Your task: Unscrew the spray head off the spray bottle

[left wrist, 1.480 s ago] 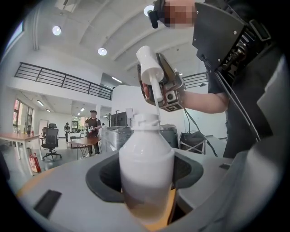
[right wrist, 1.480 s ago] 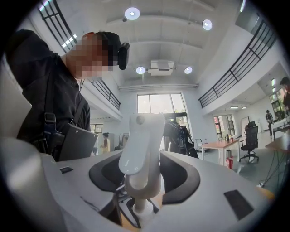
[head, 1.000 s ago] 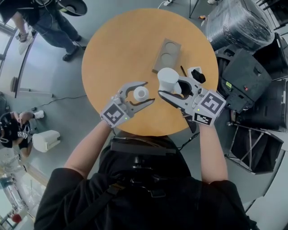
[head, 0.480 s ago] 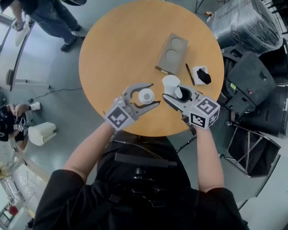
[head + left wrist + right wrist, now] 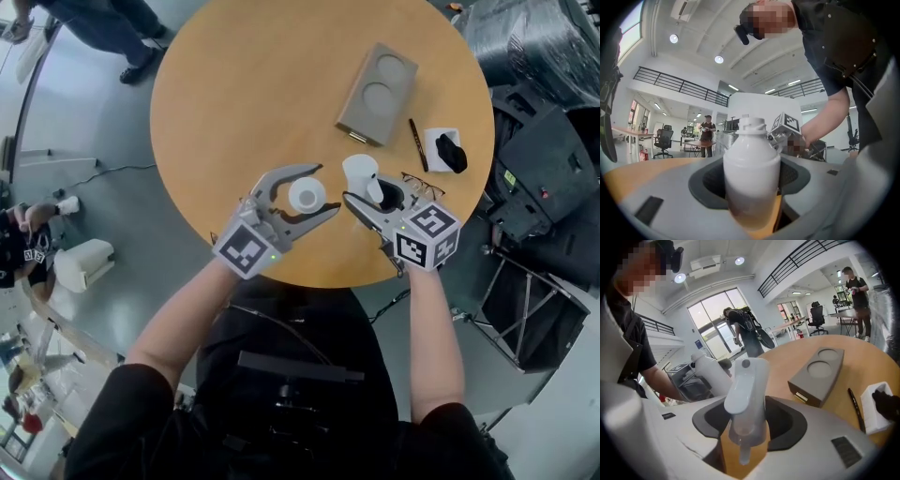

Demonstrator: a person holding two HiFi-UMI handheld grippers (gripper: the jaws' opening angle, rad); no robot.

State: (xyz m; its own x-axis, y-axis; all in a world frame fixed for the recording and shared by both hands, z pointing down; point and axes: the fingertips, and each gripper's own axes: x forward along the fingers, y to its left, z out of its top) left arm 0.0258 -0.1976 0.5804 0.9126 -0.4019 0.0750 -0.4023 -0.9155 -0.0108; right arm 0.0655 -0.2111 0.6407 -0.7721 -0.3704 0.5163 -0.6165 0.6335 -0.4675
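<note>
My left gripper (image 5: 323,190) has its jaws clamped on the spray bottle (image 5: 751,173), upright with its neck bare. My right gripper (image 5: 364,192) grips the spray head (image 5: 746,394), already off, just beside my left jaws, with its stem pointing down at the worktop (image 5: 253,103)

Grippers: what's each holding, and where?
Left gripper clamps the bottle by its body; right gripper holds the detached spray head by its lower part.

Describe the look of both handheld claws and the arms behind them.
The left claw and right claw are light grey plastic with curved fingers and dark inner pads. Each carries a white cube printed with black square markers: the left cube and the right cube. The person wears a black short-sleeved top; the forearms are bare.
</note>
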